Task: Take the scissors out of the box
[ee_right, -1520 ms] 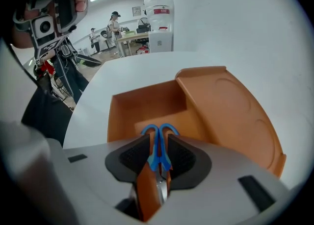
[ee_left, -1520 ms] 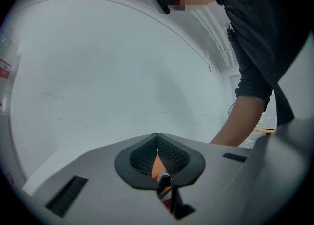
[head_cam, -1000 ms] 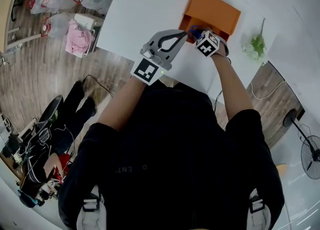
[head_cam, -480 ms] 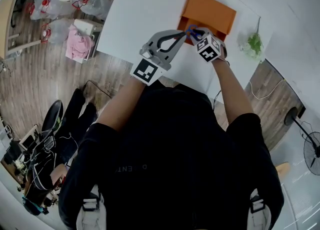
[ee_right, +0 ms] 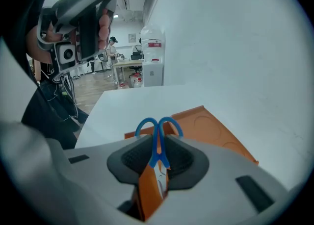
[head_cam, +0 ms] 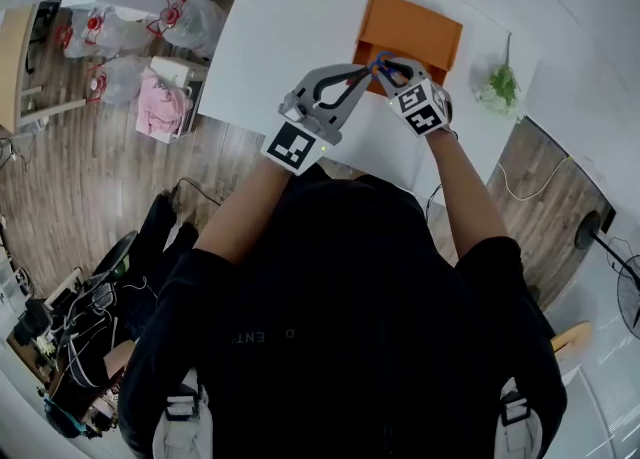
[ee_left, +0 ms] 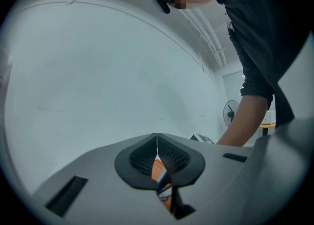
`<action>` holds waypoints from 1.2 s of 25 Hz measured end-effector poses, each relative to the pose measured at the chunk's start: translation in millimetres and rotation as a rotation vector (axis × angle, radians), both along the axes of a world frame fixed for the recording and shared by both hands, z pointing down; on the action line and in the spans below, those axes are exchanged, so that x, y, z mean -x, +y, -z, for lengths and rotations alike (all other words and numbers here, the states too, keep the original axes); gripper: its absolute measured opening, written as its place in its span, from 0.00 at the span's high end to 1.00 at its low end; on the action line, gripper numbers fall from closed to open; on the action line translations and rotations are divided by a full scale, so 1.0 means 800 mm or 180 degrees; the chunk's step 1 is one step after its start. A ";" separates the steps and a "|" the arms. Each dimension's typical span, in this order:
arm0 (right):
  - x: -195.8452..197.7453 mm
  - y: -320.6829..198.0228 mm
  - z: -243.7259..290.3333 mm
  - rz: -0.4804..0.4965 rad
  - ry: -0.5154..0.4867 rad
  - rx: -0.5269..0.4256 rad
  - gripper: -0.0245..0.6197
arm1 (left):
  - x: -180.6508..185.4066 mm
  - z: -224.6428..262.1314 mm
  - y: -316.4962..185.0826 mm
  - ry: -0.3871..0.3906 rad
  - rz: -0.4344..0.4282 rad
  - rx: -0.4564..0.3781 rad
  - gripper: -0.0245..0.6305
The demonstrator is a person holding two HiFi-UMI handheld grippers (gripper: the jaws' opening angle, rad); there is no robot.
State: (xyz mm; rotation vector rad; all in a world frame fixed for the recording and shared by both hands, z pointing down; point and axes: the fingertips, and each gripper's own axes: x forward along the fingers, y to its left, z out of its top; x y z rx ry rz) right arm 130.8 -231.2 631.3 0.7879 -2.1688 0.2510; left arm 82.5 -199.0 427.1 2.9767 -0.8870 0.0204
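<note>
The blue-handled scissors (head_cam: 386, 67) (ee_right: 157, 130) stand handles-up between the pads of my right gripper (head_cam: 388, 71) (ee_right: 158, 145), which is shut on them just below the loops; an orange and white part hangs under the pads. The open orange box (head_cam: 412, 25) (ee_right: 216, 131) lies on the white table (head_cam: 290, 17) just beyond. My left gripper (head_cam: 366, 73) (ee_left: 157, 143) is held level beside the right one, its tips touching. A bit of orange shows in the slit lower down; I cannot tell whether it is pinched.
A small green sprig (head_cam: 503, 82) lies right of the box. The table's near edge runs right under both grippers. Bags and boxes (head_cam: 160, 67) sit on the wooden floor to the left. The left gripper (ee_right: 78, 18) fills the upper left of the right gripper view.
My right gripper has lifted with the scissors, up and away from the box. The left gripper has risen a little beside it.
</note>
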 end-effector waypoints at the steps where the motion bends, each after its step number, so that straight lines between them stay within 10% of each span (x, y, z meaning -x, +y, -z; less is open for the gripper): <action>1: 0.001 -0.001 0.006 -0.0030 -0.0050 -0.0031 0.82 | 0.001 0.001 -0.001 -0.0009 -0.0003 -0.0014 0.93; 13: -0.037 0.060 0.145 -0.0248 -0.0726 -0.0679 0.82 | -0.038 0.034 0.049 -0.0146 -0.0044 -0.0249 0.93; 23: 0.047 -0.023 0.219 -0.0394 -0.1341 -0.0859 0.82 | 0.046 0.041 -0.038 0.0000 -0.0165 -0.0045 0.93; 30: -0.007 0.067 0.350 -0.0422 -0.1729 -0.1324 0.81 | 0.012 0.123 0.028 0.0000 -0.0343 -0.0262 0.93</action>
